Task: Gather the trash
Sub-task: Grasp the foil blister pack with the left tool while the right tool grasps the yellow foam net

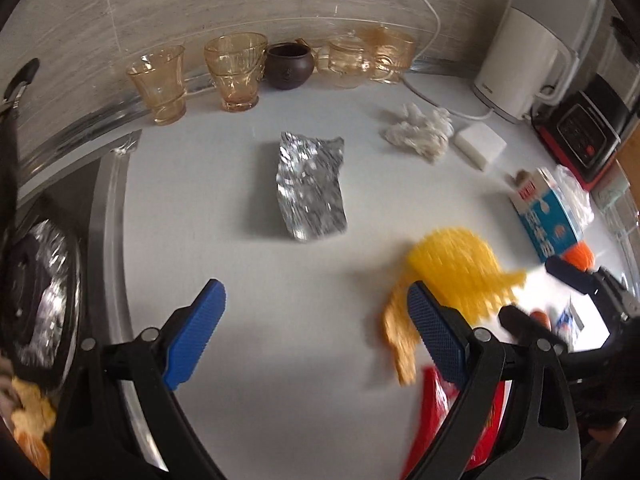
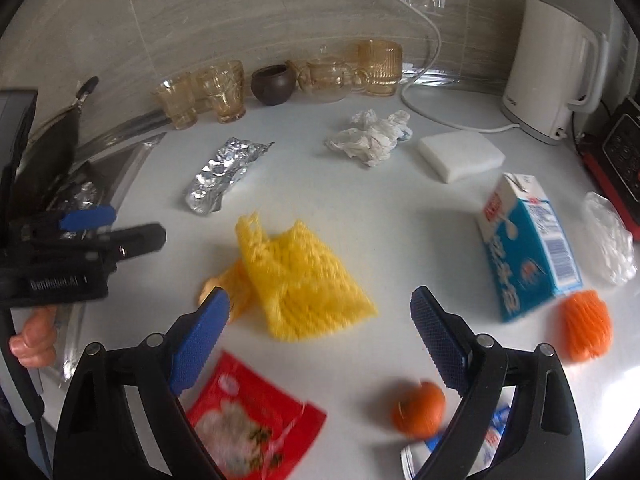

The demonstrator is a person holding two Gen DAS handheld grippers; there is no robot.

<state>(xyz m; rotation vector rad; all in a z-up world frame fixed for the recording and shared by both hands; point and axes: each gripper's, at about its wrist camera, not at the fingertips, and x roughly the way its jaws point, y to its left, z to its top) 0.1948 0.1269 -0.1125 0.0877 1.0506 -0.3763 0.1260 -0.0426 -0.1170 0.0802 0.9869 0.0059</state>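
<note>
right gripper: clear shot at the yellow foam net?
Probably yes. The right gripper is open and empty, and the yellow foam net lies on bare counter just ahead of its fingers, nothing on top. The left gripper sits off to the side, apart.

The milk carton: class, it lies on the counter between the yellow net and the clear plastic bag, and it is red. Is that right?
Not quite. The milk carton is blue and white, not red, as the right wrist view shows. It does lie between the yellow net and the clear plastic bag.

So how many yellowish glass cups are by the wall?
3: two cups left of the brown pot, one ribbed cup right of the glass teapot. More may be hidden.
</note>
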